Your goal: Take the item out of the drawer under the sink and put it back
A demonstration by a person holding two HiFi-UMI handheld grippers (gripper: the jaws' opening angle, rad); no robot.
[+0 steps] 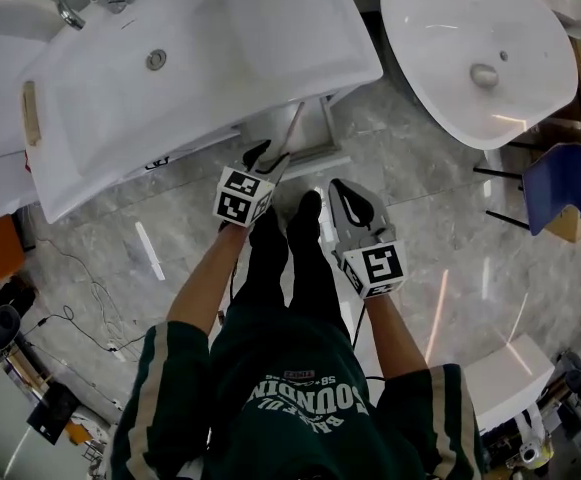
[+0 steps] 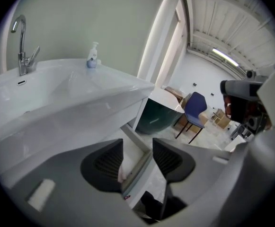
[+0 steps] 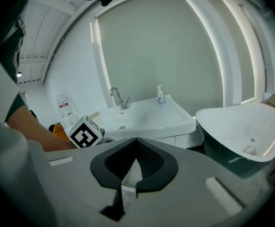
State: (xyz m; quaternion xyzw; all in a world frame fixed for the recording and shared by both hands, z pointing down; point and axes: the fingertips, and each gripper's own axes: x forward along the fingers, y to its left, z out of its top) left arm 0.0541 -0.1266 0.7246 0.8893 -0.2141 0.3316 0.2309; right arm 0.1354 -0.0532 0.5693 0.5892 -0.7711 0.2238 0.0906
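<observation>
white drawer (image 2: pixel 137 167) under sink (image 1: pixel 220 38), pulled partly open.

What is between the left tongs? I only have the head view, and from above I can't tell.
Observer: In the left gripper view the left tongs stand open astride the front edge of the open drawer.
Operator: Is the right one carrying anything?
Observer: No. Its own view shows the right tongs shut tip to tip, empty.
Operator: Anything on the sink beyond my frame?
Observer: A pump bottle stands on the back rim of the sink, right of the tap in both gripper views.
</observation>
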